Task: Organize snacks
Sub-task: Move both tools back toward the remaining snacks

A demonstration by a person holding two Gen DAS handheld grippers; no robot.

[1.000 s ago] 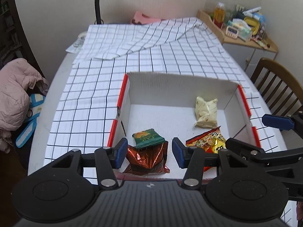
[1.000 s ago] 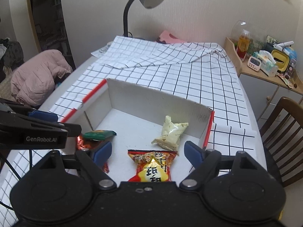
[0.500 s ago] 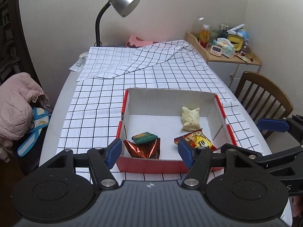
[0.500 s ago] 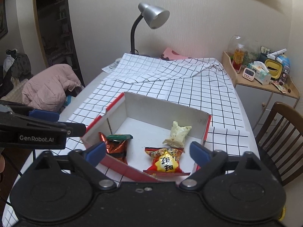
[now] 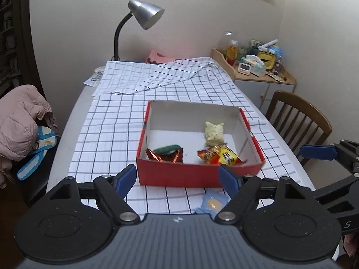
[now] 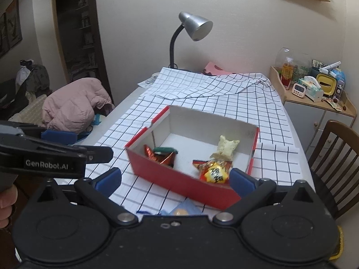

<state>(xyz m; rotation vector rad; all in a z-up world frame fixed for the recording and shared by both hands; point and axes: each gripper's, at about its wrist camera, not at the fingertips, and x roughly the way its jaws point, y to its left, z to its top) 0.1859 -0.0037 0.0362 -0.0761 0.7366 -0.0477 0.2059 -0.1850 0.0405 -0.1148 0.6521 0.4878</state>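
Left wrist view: both hand-held grippers, left (image 5: 177, 178) and right (image 6: 175, 180), spread empty; red box (image 5: 198, 174) mid-frame holds snacks; blue packet (image 5: 212, 204) below likely needs picking next.

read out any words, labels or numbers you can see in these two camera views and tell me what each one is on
"GenRobot.AI": white lettering on the side of the left gripper, seen in the right wrist view.
"S": a single white letter on the right gripper, at the edge of the left wrist view.
Red characters on the yellow and red snack packet in the red box: blurred, not readable.
Labels on the orange bottle, the timer and the tissue pack on the side cabinet: too small to read.
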